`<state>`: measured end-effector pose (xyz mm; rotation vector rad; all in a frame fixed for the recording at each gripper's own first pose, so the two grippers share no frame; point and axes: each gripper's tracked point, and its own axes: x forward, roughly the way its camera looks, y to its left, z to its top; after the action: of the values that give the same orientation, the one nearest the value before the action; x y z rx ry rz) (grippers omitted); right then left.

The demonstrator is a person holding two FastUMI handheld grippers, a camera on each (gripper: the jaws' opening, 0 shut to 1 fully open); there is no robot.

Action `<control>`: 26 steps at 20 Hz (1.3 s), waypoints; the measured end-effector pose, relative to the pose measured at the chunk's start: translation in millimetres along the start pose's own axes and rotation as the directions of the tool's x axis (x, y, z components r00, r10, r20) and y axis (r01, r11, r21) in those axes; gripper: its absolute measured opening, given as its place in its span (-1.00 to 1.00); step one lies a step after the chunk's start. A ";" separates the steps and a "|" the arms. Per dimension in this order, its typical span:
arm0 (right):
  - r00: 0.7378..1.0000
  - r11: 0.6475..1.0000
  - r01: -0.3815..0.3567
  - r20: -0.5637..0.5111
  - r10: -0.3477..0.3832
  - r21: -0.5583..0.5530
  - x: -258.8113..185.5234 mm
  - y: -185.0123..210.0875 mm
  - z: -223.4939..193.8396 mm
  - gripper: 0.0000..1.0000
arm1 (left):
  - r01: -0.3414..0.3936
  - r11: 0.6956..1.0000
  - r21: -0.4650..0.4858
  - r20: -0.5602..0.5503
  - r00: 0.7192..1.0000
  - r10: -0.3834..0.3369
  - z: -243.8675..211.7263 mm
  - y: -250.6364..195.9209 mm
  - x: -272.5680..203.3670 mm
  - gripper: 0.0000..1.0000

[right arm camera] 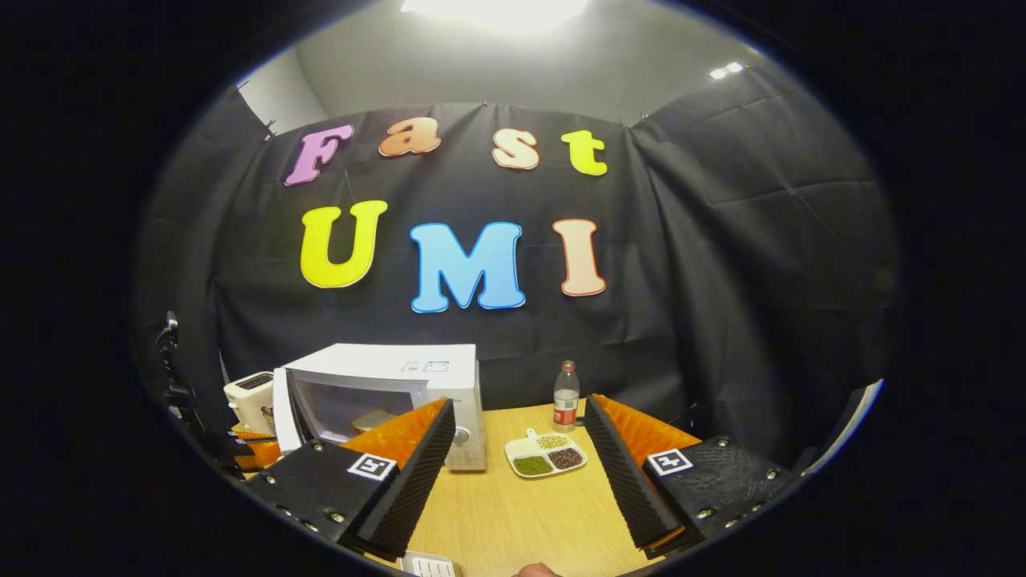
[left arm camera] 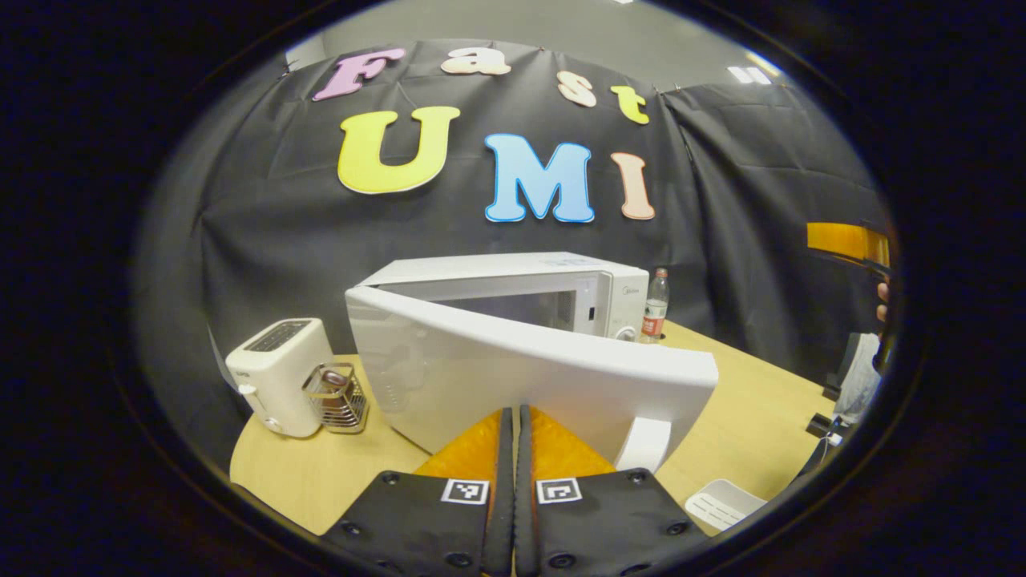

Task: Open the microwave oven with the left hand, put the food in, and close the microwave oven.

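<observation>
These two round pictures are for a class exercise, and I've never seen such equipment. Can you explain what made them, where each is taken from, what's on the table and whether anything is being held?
A person holds a two-fingered claw in each hand, and a small wide-angle camera rides on each one, looking forward along its fingers.

In the left gripper view, the left claw sits at the bottom with its fingers pressed together, right up against the half-open microwave door. It grips nothing.

In the right gripper view, the right claw is spread wide open and empty, hanging back above the table.

On the table stand the microwave, with what looks like bread inside, a toaster with a small metal rack beside it, a drinks bottle and a divided dish of beans or grains.
</observation>
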<state>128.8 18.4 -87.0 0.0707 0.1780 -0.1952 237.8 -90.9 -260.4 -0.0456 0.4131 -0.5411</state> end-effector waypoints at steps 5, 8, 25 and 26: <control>0.999 0.999 0.045 -0.012 -0.045 0.006 -4.0 -6.8 -8.2 0.96 | 0.016 1.000 0.000 0.034 0.999 -0.016 15.5 -5.0 37.8 -0.84; 0.998 0.998 0.065 -0.026 -0.065 -0.003 -6.4 -12.2 -13.9 0.96 | 0.032 0.999 0.008 0.045 0.998 -0.032 23.3 -12.5 62.4 -0.85; 0.993 0.994 0.101 -0.061 -0.104 -0.049 -21.1 -14.7 -20.0 0.96 | -0.062 0.998 -0.002 0.040 0.997 0.062 33.3 -7.7 163.6 -0.84; 0.993 0.993 0.102 -0.058 -0.105 -0.058 -22.7 -15.4 -18.5 0.96 | -0.080 0.997 -0.003 0.041 0.996 0.080 35.2 -3.0 166.2 -0.82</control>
<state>100.8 9.2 -101.8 0.0129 0.2484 -0.2919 379.4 -180.4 -289.2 -0.0410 0.3730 -0.4603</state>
